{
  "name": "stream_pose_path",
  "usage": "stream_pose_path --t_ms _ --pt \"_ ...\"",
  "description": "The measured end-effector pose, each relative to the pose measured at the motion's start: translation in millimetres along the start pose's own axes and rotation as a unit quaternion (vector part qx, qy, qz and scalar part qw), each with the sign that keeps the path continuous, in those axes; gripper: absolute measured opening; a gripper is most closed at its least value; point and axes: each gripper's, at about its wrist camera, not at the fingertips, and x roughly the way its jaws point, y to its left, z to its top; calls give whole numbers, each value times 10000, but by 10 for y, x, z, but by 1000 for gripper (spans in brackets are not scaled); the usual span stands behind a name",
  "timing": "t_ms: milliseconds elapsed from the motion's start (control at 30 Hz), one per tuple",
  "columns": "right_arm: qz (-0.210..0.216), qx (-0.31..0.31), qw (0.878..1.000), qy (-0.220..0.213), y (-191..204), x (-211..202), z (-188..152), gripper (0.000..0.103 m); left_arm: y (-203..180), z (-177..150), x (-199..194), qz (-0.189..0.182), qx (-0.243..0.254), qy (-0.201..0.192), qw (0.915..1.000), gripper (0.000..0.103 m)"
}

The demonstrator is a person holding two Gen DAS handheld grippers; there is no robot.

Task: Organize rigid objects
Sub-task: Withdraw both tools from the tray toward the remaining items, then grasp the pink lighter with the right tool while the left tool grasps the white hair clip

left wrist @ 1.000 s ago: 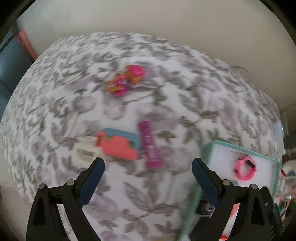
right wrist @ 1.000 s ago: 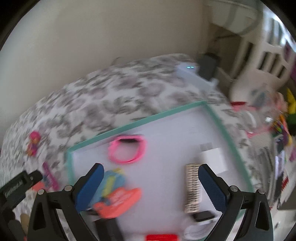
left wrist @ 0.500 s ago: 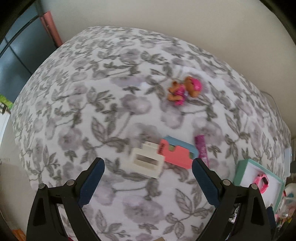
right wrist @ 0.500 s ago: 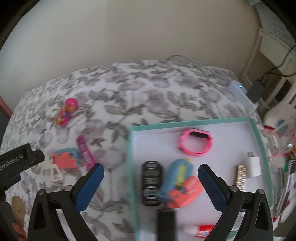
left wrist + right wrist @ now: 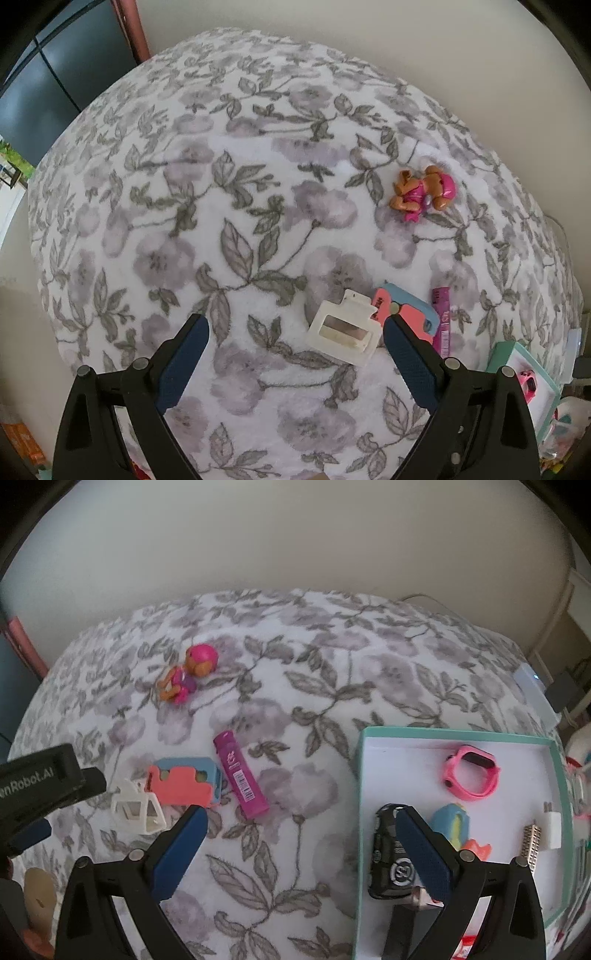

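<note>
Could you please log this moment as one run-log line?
left gripper: open, empty | right gripper: open, empty | outside tray: purple tube, white frame, pink figure | in tray: pink watch

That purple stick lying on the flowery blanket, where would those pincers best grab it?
Probably across its middle, coming straight down from above. The purple stick lies flat, long and narrow, so its two long sides suit the open right gripper. The side away from the pink-and-blue toy is free; on the toy's side there looks to be little room, so come down carefully.
</note>
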Motion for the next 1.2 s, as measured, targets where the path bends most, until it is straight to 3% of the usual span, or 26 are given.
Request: stream_pose_path --t_ms 167,267,400,600,900,1200 --pt "84 -34 9999 100 3 116 -10 103 -16 -18 267 148 12 284 9995 96" --pt "102 30 9998 189 -1 186 -21 102 -11 -40 388 3 -54 510 9987 96" --pt "128 -36 9996 243 32 267 -34 98 -30 -33 397 -60 -19 498 9987 96" --pt "-172 -197 9995 153 67 334 -21 89 -141 11 357 -255 248 578 9977 96" --pt "-137 -226 9996 -47 20 237 57 80 -485 114 381 74 1004 479 9938 96" --pt "-231 -358 9991 -50 53 239 41 79 -561 140 495 136 1115 530 9923 96"
